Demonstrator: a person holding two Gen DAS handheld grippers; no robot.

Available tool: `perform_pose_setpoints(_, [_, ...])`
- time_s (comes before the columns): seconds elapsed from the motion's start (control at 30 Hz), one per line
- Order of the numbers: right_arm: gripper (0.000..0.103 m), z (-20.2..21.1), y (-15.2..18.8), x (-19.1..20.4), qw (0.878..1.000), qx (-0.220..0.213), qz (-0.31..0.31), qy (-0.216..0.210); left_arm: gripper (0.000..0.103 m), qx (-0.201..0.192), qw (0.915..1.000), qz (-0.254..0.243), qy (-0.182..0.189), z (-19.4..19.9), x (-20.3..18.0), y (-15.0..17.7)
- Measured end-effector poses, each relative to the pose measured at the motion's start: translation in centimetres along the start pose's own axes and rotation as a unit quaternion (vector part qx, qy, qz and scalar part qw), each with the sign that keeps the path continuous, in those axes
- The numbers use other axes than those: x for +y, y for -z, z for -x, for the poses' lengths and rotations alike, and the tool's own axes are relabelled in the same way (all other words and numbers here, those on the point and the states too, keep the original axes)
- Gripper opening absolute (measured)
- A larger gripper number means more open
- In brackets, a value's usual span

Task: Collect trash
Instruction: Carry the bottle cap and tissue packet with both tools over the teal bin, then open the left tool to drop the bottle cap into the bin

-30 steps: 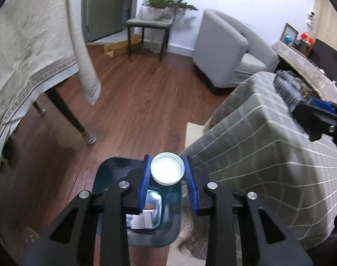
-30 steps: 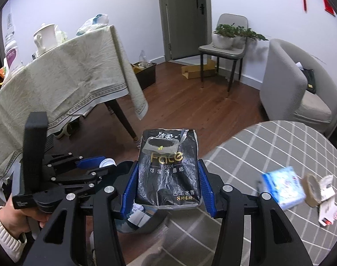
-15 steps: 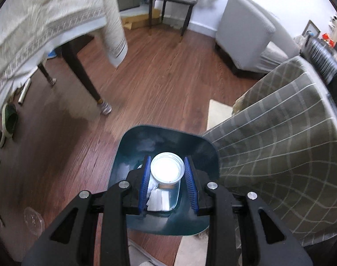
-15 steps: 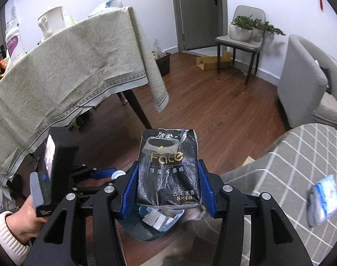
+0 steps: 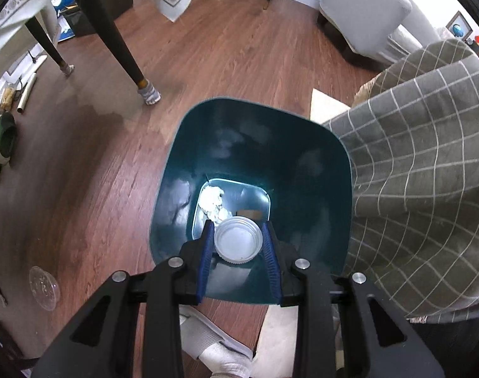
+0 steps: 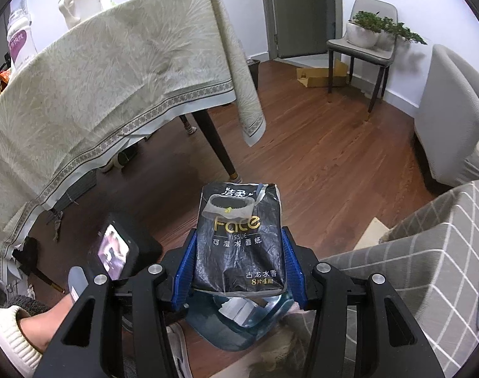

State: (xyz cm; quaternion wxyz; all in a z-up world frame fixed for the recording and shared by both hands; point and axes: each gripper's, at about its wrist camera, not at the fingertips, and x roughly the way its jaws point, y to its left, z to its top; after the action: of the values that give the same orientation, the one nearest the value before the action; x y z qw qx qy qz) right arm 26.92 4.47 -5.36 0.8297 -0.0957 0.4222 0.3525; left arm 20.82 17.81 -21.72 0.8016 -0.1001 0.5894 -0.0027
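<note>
A round white plastic lid sits between the blue pads of my left gripper, whose jaws are beginning to open while the pads still touch its rim. It hangs over the mouth of a dark teal bin on the floor, with crumpled white tissue at the bottom. My right gripper is shut on a black tissue pack, held above the same bin. The left tool's back and screen show to its left, held by a hand.
A checked grey cloth drapes right beside the bin. A dark table leg and a beige tablecloth stand to the left. A clear plastic lid and slippers lie on the wood floor. A socked foot is below.
My left gripper has dropped and tipped downward, bringing the lid right over the bin. My right gripper has carried the tissue pack leftward off the checked table toward the bin.
</note>
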Motion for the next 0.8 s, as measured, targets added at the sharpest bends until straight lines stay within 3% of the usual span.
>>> perform_pose_setpoints(0.13, [0.052, -1.5, 0.0, 0.5, 1.0, 0.016, 0.001, 0.002, 0.048, 0.007, 1.0, -0.006, 0.0, -0.1, 0.6, 0.4])
perform_pose_setpoints(0.23, [0.052, -2.6, 0.1, 0.6, 1.0, 0.026, -0.001, 0.005, 0.051, 0.001, 1.0, -0.005, 0.001, 0.6, 1.1, 0.4])
perform_pose_setpoints(0.47, [0.052, -5.1, 0.4, 0.7, 0.999, 0.049, -0.013, 0.009, 0.068, -0.046, 0.9989, -0.005, 0.001, 4.0, 1.9, 0.4])
perform_pose_setpoints(0.8, [0.052, -9.7, 1.7, 0.6, 0.994, 0.096, -0.045, 0.005, 0.069, -0.115, 0.9933, 0.009, -0.003, 8.9, 3.7, 0.7])
